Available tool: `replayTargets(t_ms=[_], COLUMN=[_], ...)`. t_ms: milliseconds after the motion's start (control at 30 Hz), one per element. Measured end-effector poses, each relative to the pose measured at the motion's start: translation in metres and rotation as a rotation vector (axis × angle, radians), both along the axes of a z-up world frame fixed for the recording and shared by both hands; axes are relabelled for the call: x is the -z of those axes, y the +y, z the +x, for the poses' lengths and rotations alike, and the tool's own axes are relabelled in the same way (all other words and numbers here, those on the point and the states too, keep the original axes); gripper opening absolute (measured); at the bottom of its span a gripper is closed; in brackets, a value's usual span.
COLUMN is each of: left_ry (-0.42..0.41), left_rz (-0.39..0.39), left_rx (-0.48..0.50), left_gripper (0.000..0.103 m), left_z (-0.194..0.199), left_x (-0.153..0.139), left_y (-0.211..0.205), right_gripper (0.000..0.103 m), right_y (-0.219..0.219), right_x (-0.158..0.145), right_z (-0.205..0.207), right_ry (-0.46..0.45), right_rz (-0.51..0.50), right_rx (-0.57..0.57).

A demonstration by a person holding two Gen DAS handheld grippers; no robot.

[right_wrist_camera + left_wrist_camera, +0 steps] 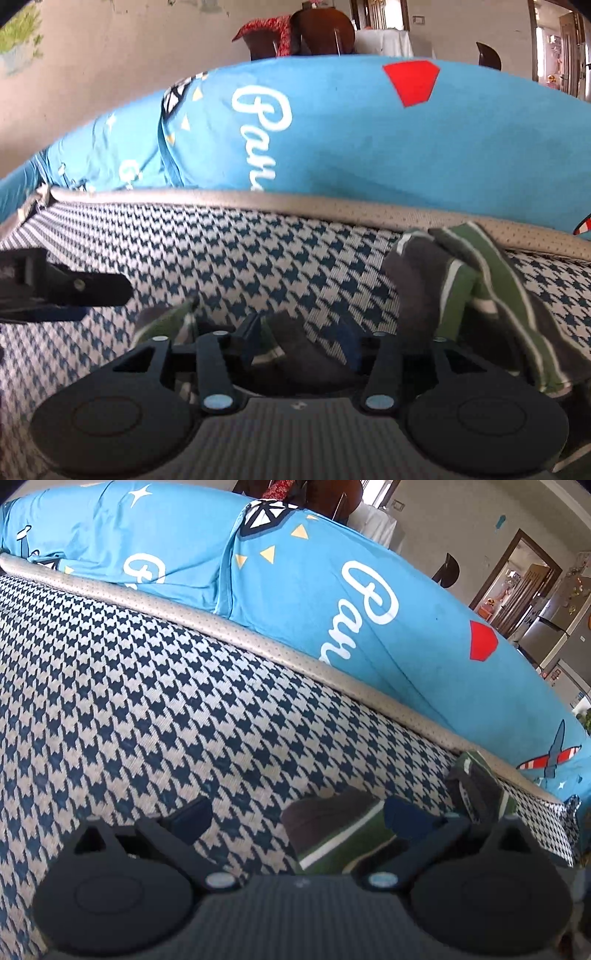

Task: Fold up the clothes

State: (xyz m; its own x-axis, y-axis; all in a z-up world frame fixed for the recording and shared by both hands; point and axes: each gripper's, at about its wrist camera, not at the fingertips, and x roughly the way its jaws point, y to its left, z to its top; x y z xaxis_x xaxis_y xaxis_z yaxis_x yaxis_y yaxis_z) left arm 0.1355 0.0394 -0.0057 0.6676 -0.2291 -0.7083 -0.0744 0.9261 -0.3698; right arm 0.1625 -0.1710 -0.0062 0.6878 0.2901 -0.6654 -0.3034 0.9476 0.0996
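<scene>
Fingers (255,334) of both grippers stand released, striped garment (480,295) at two o'clock; regrasping an edge comes next.

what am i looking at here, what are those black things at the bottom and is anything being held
Each picture comes from a camera mounted on a hand-held two-finger gripper, looking along its fingers. The black parts at the bottom are the grippers themselves. The left gripper stands open over a houndstooth-patterned cushion. The right gripper has its jaws apart around a green and grey striped garment lying on that cushion; the pads do not appear to pinch it. Behind is a blue printed cover.
</scene>
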Motion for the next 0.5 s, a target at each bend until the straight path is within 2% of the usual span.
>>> replayTargets(t_ms=[133,200,267,300,367,500], left_ry=[0.014,0.020,0.026,0.028,0.034,0.026], left_rz=[0.002,-0.002,-0.007,-0.009,-0.016,-0.020], left_rx=[-0.003,-0.007,-0.009,-0.010,-0.017,-0.036], left_gripper=[0.103,0.103,0.103,0.103,0.103,0.103], left_z=[0.001,0.002,0.002,0.002,0.002,0.002], left_x=[0.002,0.003,0.004,0.004,0.004,0.000], left_y=[0.003,0.004,0.005,0.005,0.006,0.010], right_gripper=[0.047,0.041,0.026,0.024,0.013,0.011], right_y=[0.009,0.013,0.015,0.016,0.019,0.021], right_x=[0.007,0.007,0.008,0.007,0.006,-0.005], right_z=[0.002,0.002,0.002,0.002,0.002,0.004], right_ry=[0.000,-0.003,-0.002,-0.003,-0.007,-0.058], right_rz=[-0.048,-0.059,-0.053,-0.057,-0.053,-0.004], right_rx=[-0.022,-0.043,-0.075,-0.084,-0.101,-0.089])
